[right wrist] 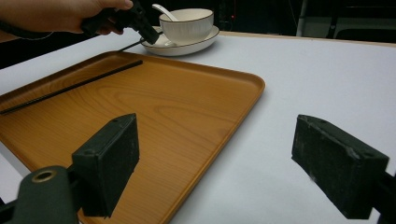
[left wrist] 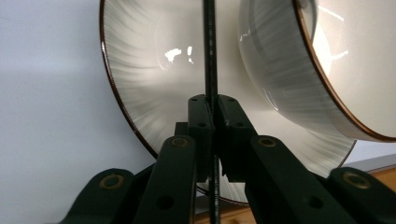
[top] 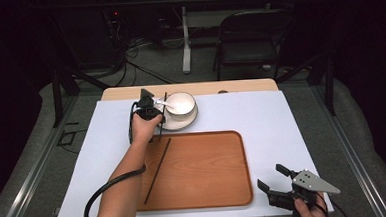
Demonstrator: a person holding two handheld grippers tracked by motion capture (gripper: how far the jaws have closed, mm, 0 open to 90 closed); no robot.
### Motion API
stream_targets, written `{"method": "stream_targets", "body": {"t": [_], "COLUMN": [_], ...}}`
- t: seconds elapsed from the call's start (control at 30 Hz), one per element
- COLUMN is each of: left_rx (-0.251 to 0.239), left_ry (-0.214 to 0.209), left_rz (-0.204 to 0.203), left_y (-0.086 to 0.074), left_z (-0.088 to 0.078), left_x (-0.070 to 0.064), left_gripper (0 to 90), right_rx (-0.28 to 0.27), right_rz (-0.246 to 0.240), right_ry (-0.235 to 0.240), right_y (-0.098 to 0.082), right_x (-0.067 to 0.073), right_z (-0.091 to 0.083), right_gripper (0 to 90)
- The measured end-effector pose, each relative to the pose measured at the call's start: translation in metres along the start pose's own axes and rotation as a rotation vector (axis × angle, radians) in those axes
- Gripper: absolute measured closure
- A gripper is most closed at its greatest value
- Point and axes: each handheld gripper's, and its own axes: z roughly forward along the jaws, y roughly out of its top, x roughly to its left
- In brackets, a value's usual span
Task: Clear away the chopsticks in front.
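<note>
My left gripper (left wrist: pixel 213 100) is shut on a thin black chopstick (left wrist: pixel 209 46), held over the left rim of a white plate (left wrist: pixel 135 70). A white bowl (left wrist: pixel 280 70) stands on that plate. From above, the left gripper (top: pixel 157 115) is just left of the bowl (top: pixel 179 103), which holds a white spoon (top: pixel 163 104). A second black chopstick (top: pixel 157 173) lies slanted on the left part of the wooden tray (top: pixel 199 168). My right gripper (top: pixel 269 175) stands open at the tray's near right corner. Its jaws (right wrist: pixel 215 154) have nothing between them.
A white sheet (top: pixel 261 115) covers the table under the tray and plate. Past the far table edge stands a black folding chair (top: pixel 250 40), with cables on the floor. The sheet's right side is bare.
</note>
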Motion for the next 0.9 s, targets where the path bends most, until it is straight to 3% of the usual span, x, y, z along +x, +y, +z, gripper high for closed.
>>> {"method": "stream_targets", "body": {"t": [0.27,0.5,0.67,0.83,0.9], "left_rx": [-0.022,-0.035,-0.029,-0.023,-0.023], "left_ry": [0.001,-0.019,-0.024,-0.018,-0.023], "left_rz": [-0.018,-0.027,-0.006,0.041,0.038], "left_y": [0.000,-0.008,-0.021,-0.038,-0.041], "left_z": [-0.013,-0.034,-0.050,-0.070,-0.073], "left_x": [0.007,0.021,0.030,0.037,0.038], "left_gripper": [85.3,85.3,85.3,85.3,85.3], "right_rx": [0.001,-0.001,0.009,0.012,0.012], "right_rz": [-0.001,-0.004,-0.008,0.004,0.000], "right_ry": [0.000,0.002,0.009,0.008,0.009], "right_y": [0.000,0.000,0.000,0.001,0.001], "right_x": [0.000,0.000,0.000,-0.001,-0.001], "right_z": [0.000,0.001,0.003,0.004,0.005], "right_gripper": [14.5,14.5,14.5,14.5,14.5]}}
